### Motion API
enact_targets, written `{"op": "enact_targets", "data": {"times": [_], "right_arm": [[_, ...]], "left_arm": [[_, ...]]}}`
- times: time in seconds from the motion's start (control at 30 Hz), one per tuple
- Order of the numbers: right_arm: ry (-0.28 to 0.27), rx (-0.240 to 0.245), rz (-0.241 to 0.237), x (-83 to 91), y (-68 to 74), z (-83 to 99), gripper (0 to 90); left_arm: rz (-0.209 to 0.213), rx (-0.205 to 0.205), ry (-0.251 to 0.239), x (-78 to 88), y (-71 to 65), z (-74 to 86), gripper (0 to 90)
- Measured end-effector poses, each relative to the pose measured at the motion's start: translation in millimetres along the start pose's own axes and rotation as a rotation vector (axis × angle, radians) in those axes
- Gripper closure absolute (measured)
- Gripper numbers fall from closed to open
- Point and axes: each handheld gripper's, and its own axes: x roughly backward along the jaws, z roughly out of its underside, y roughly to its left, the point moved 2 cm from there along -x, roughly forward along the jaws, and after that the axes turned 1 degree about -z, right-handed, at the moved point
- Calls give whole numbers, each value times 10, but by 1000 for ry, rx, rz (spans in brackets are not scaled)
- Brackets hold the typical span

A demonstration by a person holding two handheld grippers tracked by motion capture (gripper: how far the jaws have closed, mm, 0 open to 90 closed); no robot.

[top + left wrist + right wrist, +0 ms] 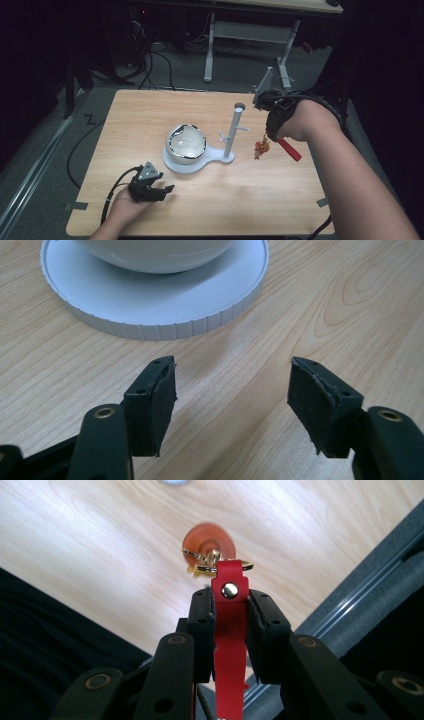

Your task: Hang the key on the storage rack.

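A red strap [230, 645] with a silver rivet is pinched between the jaws of my right gripper [230, 597]. From its gold ring hangs an orange charm [207, 542]. In the high view the right gripper [272, 138] holds the charm [261, 146] in the air, just right of a white post [233, 131] with short pegs. The post rises from a white stand [215, 156] whose round base carries a shiny bowl [186, 143]. My left gripper [167, 190] rests open near the table's front left. Nothing lies between its pads [155, 405], which point at the round base [150, 305].
The wooden table [280, 200] has bare room at the front and right. Behind it stand a second desk's white legs [210, 45] and floor cables [150, 60]. A grey rail [360, 595] runs beside the table edge in the right gripper view.
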Motion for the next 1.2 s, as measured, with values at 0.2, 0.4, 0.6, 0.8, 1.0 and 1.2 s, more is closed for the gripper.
{"op": "enact_targets", "data": {"times": [0.2, 0.4, 0.6, 0.8, 1.0, 1.2], "right_arm": [[-18, 8, -2, 45, 68, -173, 743], [-29, 11, 3, 111, 82, -224, 743], [-52, 14, 5, 196, 81, -239, 743], [-75, 24, 7, 281, 89, -267, 743], [-71, 12, 28, 286, 86, -326, 743], [-69, -7, 34, 209, 42, -386, 742]], "left_arm": [[3, -9, 6, -9, -13, 6, 362], [4, -8, 5, -6, -9, 7, 362], [0, -20, 10, -20, -25, 7, 362], [-1, -22, 10, -18, -30, 6, 362], [-2, -20, 6, -9, -28, 4, 362], [0, -20, 6, -3, -22, 4, 362]]}}
